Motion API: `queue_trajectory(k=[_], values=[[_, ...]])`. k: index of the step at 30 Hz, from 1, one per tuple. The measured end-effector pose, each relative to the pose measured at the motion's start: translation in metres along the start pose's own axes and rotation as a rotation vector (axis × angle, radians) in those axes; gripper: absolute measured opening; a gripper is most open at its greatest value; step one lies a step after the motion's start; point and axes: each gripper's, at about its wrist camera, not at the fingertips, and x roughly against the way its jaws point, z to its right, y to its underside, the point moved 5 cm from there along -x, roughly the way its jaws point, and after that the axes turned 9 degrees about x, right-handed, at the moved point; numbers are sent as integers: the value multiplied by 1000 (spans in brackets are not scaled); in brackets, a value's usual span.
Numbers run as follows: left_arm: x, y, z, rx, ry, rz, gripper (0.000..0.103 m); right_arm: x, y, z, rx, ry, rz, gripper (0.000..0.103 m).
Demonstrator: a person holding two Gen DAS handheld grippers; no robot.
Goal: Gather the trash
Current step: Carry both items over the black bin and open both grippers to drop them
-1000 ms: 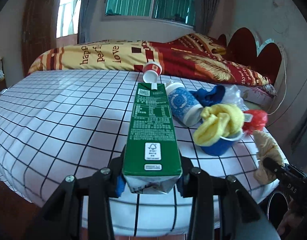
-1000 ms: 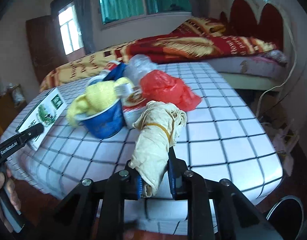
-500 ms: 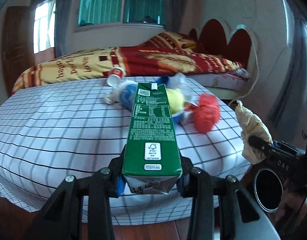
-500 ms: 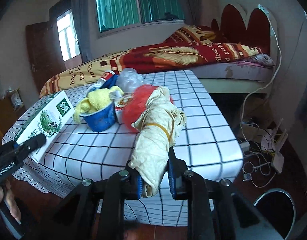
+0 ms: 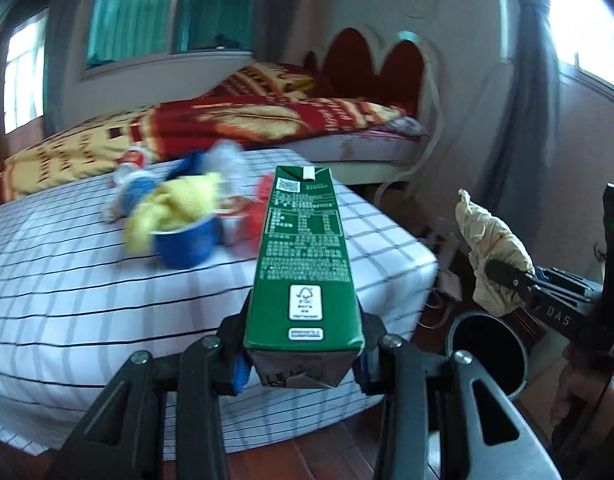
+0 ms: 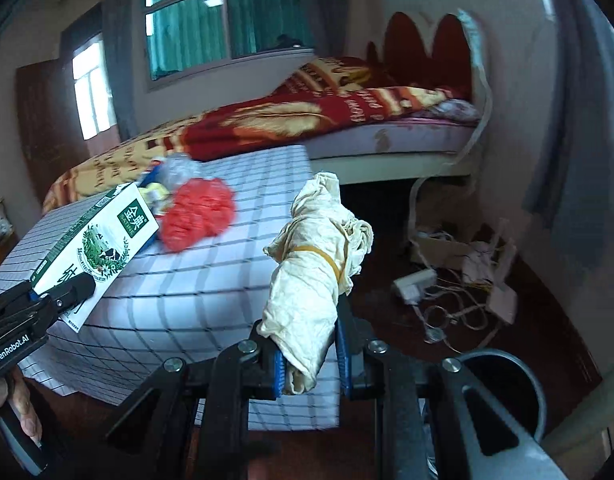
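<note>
Now — left gripper clamps milk carton | right gripper clamps crumpled paper wad — trash bin below

Green milk carton pinched lengthwise at its folded base, pointing out over the desk edge; crumpled cream wrapper banded with a yellow elastic, clamped upright-tilted above the dark round bin; blue cup stuffed with yellow cloth and red bag on the checked desk.
</note>
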Motion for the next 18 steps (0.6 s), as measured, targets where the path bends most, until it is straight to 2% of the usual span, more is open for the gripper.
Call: queue_trajectory(k=[12,18], values=[[-26,37,113,-162,263,-135,41,33,63,110,-108,170,-93,22],[-38,61,160,-223,351,-213,41,40,98,142,-122,199,-163,22]])
